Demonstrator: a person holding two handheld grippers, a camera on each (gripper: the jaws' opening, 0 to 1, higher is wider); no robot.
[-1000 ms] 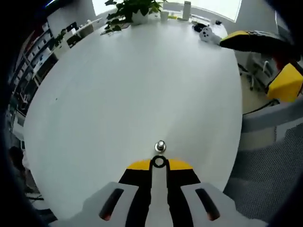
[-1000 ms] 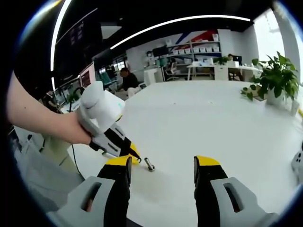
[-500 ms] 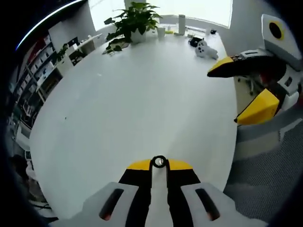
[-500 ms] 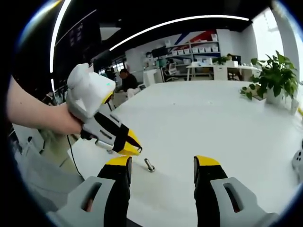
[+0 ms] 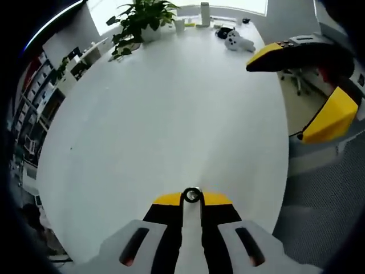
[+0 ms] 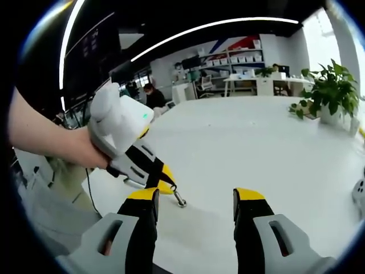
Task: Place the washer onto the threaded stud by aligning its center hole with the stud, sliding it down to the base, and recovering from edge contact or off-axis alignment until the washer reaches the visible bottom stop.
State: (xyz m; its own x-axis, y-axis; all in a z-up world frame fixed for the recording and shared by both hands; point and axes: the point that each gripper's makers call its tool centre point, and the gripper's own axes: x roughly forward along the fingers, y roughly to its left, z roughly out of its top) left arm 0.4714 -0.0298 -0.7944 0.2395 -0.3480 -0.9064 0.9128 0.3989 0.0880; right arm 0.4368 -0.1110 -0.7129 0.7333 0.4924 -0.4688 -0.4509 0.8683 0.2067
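In the left gripper view my left gripper (image 5: 191, 200) is shut on a small dark washer (image 5: 191, 190) held flat at its yellow tips, above the white table (image 5: 171, 108). A bit of metal shines through the washer's hole; the stud itself is hidden there. The right gripper view has the short threaded stud (image 6: 181, 200) standing on the table, with the left gripper's yellow fingertips (image 6: 165, 184) right above and beside it, held by a hand (image 6: 68, 154). My right gripper (image 6: 195, 201) stands open and holds nothing, just short of the stud.
A potted plant (image 5: 137, 17), a white controller (image 5: 235, 40) and a bottle (image 5: 204, 12) sit at the table's far end. The table edge runs down the right, with a mesh chair (image 5: 319, 217) beyond. A person (image 6: 149, 94) sits far back by shelves.
The left gripper rose away from the stud, then came back down onto it. In the left gripper view the stud went from ahead of the washer to beneath it.
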